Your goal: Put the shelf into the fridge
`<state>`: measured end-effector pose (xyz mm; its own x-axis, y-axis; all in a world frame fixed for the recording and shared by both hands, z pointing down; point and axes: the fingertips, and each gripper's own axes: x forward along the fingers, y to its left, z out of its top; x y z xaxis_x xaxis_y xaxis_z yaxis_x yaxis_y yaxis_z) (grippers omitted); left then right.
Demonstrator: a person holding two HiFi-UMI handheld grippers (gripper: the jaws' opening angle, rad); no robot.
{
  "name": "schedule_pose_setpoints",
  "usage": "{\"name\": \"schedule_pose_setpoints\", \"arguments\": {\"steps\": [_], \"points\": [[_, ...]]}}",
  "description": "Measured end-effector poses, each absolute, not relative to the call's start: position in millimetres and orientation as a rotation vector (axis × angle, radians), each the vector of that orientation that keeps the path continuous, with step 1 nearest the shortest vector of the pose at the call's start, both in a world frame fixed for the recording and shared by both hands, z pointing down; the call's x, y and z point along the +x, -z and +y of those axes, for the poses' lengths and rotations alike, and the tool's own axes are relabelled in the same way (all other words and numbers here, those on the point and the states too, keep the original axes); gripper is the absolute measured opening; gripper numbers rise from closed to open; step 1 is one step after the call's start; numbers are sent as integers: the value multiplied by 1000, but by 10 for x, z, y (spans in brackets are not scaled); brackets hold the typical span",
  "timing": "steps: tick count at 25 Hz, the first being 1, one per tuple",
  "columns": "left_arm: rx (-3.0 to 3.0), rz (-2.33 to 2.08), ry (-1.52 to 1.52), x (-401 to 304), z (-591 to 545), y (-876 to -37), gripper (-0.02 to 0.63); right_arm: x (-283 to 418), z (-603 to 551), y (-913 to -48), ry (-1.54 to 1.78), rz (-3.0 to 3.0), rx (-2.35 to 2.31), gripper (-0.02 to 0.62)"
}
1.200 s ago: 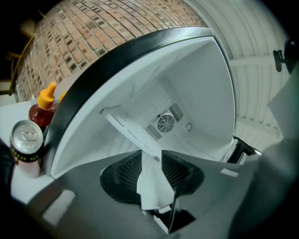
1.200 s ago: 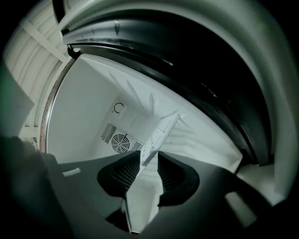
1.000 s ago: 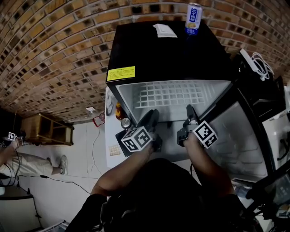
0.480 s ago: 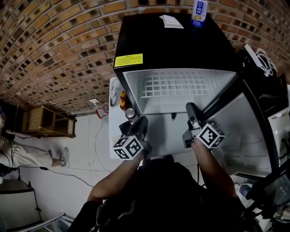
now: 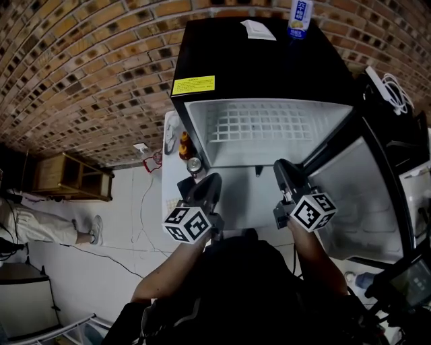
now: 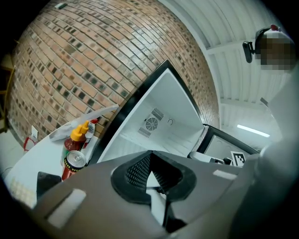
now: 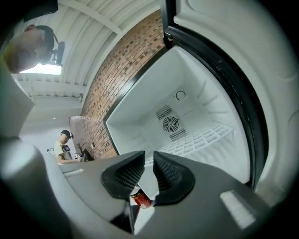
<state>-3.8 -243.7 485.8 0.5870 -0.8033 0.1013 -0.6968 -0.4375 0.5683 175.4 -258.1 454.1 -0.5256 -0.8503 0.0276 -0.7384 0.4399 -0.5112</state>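
The black mini fridge (image 5: 262,64) stands open, its door (image 5: 363,195) swung out to the right. A white wire shelf (image 5: 252,128) lies level inside the white cavity, and in the right gripper view the shelf (image 7: 201,140) sits low on the right wall's ledges. My left gripper (image 5: 210,178) hangs just outside the opening at its left, shut with nothing in it (image 6: 150,154). My right gripper (image 5: 281,165) is in front of the opening's right half. Its jaws (image 7: 149,156) have just been closing; a narrow gap remains and nothing sits between the pads.
A yellow drink can (image 5: 300,17) and a paper slip (image 5: 258,29) rest on the fridge top. Left of the fridge, a white table (image 5: 170,222) carries a sauce bottle (image 6: 77,140) and a red can (image 6: 74,161). A wooden rack (image 5: 67,178) and a person (image 5: 40,226) are at far left.
Both grippers have drawn back from the fridge opening toward my body. The left jaws have shut. The right jaws have narrowed and that gripper has rolled.
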Motion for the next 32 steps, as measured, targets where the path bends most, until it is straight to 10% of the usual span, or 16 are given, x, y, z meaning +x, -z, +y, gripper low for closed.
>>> {"name": "schedule_pose_setpoints", "arguments": {"steps": [32], "points": [[2654,-1480,-127,-624,-2072,-3830,0,1297,-2207,-3895,405,2780,-1403,6]]}}
